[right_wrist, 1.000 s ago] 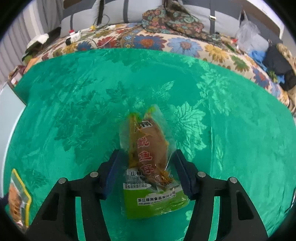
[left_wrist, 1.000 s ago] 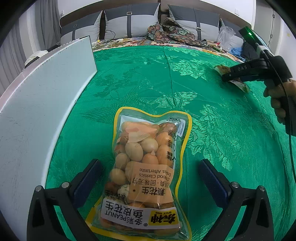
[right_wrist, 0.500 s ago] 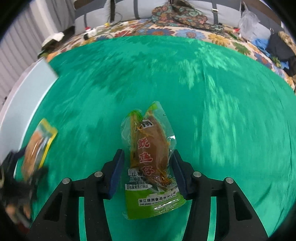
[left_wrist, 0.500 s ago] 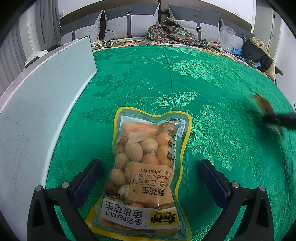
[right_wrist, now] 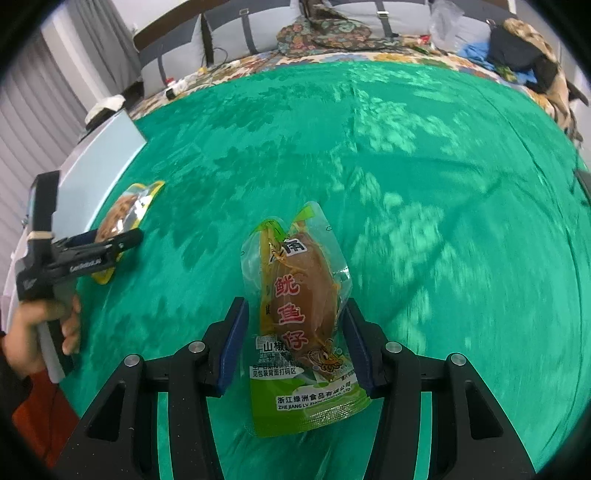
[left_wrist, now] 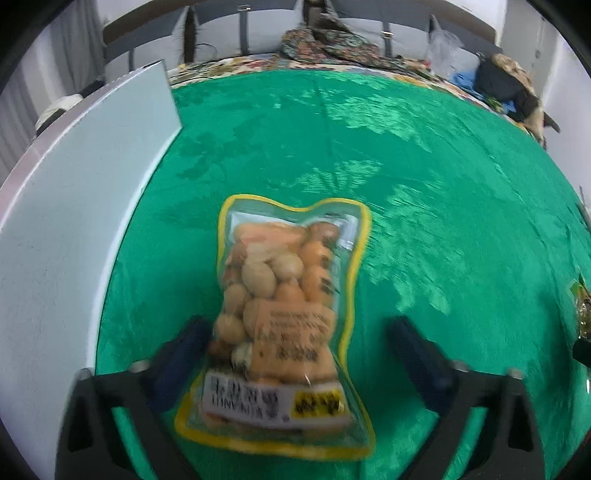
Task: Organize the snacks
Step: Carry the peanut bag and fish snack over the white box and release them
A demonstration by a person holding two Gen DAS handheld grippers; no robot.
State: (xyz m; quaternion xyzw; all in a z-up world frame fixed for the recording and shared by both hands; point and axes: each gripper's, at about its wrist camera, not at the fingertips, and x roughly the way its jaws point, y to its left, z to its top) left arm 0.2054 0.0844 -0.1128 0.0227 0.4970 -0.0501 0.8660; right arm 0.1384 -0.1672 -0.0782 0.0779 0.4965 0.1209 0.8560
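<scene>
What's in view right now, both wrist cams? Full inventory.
peanut bag: 1, yellow-edged, clear, on the cloth between the left tongs' pads
squid pack: 1, green and clear, in the right tongs
cloth: 1, green, covering the surface
panel: 1, pale grey, left of the cloth
pillows: several, grey, at the back
clutter: clothes and bags, mixed, far right
left tongs: 1, black, blue pads, just been closing around the peanut bag
right tongs: 1, black, blue pads, gripping the squid pack
hand: 1, holding the left tongs' handle

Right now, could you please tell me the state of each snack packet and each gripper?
Yellow-edged clear peanut packet: sealed, flat on the green cloth, between the left gripper's fingers.
Green-bottomed squid snack packet: sealed, clamped and held.
Left gripper: closing; right finger clear of the packet.
Right gripper: shut on the squid packet.
</scene>
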